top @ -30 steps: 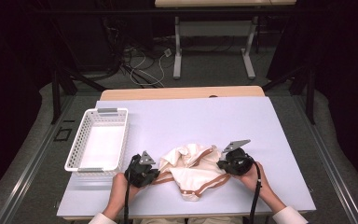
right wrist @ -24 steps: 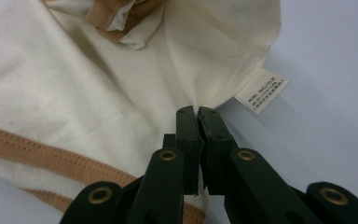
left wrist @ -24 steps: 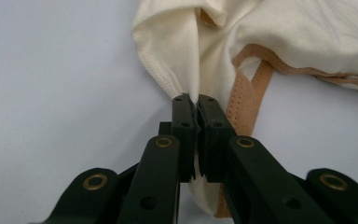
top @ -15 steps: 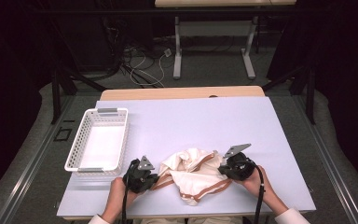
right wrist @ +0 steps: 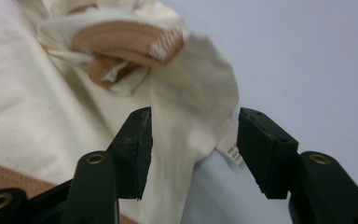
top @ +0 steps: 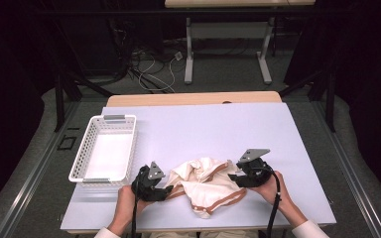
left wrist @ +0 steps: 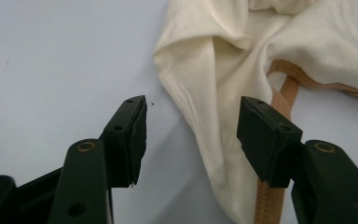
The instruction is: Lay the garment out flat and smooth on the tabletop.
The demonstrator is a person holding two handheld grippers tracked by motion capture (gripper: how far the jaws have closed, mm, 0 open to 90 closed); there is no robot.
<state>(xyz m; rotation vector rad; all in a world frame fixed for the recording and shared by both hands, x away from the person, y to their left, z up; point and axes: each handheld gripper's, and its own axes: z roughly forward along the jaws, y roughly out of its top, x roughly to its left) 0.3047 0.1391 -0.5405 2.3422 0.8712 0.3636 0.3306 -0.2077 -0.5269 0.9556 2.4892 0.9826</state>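
- The cream garment with tan trim (top: 206, 184) lies crumpled at the lower centre of the high view, on the tabletop (top: 203, 129), between both hands.
- The left gripper (left wrist: 191, 135) has its jaws wide, straddling a cream fold, apparently lined up to pinch that edge.
- The right gripper (right wrist: 193, 140) is likewise spread wide over the fabric near a small white label (right wrist: 230, 150), holding nothing.
- The white basket (top: 104, 153) sits at left, apart.

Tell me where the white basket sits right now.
In the high view the white basket stands on the left part of the table, just beyond the left gripper and to the left of the crumpled cream garment.
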